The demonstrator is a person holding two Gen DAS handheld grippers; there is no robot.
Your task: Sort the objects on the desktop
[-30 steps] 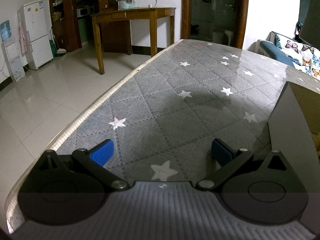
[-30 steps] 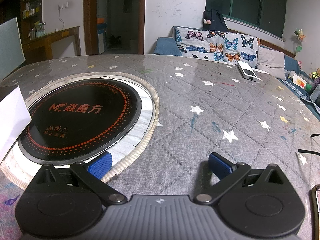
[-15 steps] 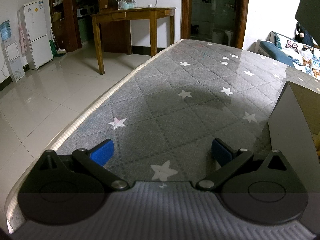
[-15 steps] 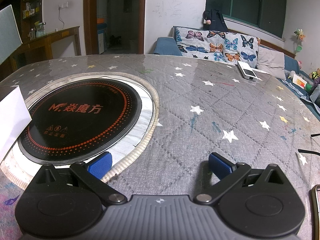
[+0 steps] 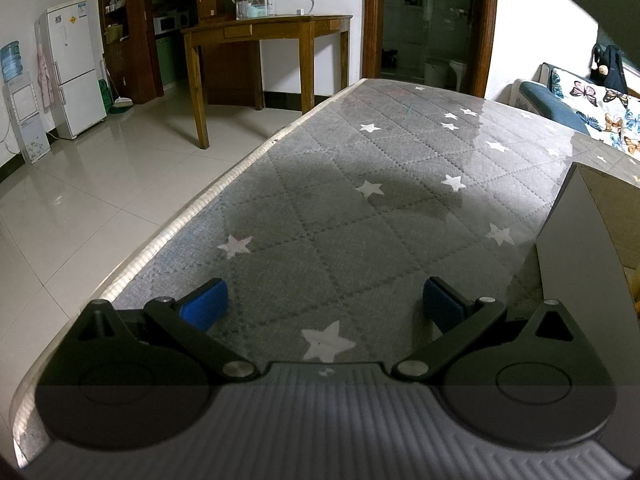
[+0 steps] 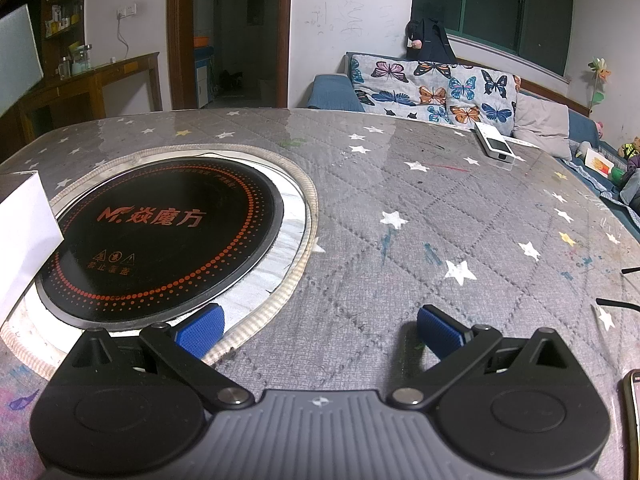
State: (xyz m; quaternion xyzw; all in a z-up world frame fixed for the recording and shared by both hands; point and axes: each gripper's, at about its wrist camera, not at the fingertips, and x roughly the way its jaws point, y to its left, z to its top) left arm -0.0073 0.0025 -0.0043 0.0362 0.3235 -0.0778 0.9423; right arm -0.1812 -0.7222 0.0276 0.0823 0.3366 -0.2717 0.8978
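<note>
Grey star-quilted tabletop (image 5: 360, 220) fills both views, and almost nothing has shifted in the last second: only a dark shape top right of the left view has slid. So sorting hasn't begun. Left gripper (image 5: 324, 304) hovers, fingers spread, empty, beside a box flap (image 5: 580, 248). Right gripper (image 6: 320, 326), also spread and empty, alone shows the induction hob (image 6: 160, 236), the white device (image 6: 496, 146) and a phone edge (image 6: 634, 420).

A white fridge (image 5: 76, 68) stands by a wooden side table (image 5: 264, 32) (jars on top); a butterfly-print sofa (image 6: 432, 88) lines the far wall.
</note>
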